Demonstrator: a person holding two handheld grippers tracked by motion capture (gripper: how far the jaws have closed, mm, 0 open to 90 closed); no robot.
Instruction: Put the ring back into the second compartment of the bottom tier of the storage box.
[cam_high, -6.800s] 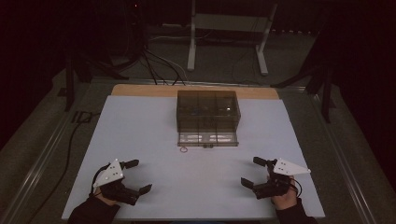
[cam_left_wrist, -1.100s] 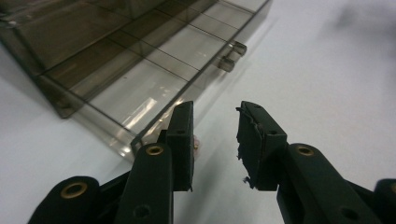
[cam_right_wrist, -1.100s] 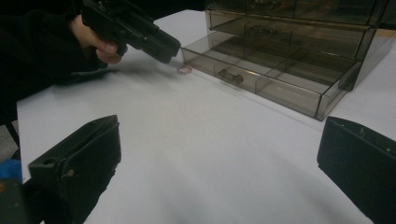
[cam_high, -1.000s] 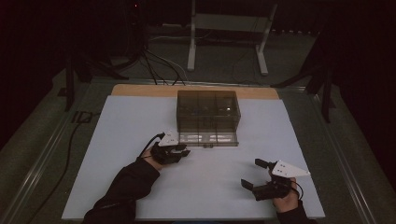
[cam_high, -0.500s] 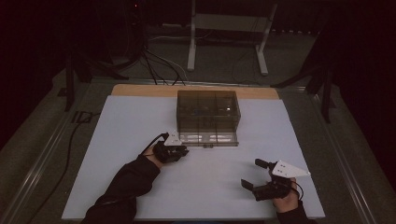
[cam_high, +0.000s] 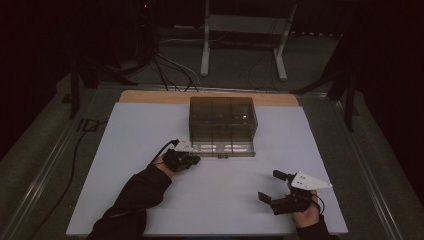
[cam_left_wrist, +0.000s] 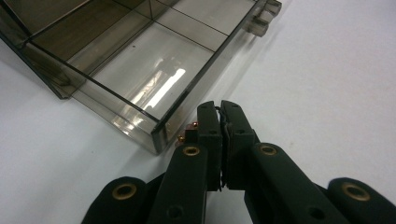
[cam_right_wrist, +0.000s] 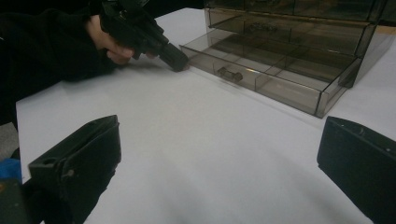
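Left gripper (cam_high: 192, 160) sat low on the table (cam_high: 145, 125), tip at the near left corner of the pulled-out bottom drawer (cam_high: 223, 148) of the cabinet (cam_high: 223, 117). Its 2 jaws had just been closing and stood all but together. In the left gripper view (cam_left_wrist: 219, 106) a thin dark strip showed in the slit between the pads, and a small copper piece (cam_left_wrist: 188, 132) peeked out beside 1 jaw, just outside the drawer corner (cam_left_wrist: 210, 70). I could not tell whether that piece was pinched or merely lay against the jaw. Right gripper (cam_high: 270, 186) rested well apart on the near right of the table, jaws wide, nothing between them (cam_right_wrist: 224, 140); from there I saw 1 small part (cam_right_wrist: 229, 73) lying in a front compartment of the drawer (cam_right_wrist: 261, 86). My judgement: step in hand was picking the copper piece off the table for the drawer. To do it well, I reckoned on keeping the squeeze steady, lifting straight up only enough to clear the drawer's front wall, checking the piece came up with the tip, then carrying it over the nearest compartment before easing the jaws apart. The tip was close to the wall, so a sideways drag risked nudging the drawer.
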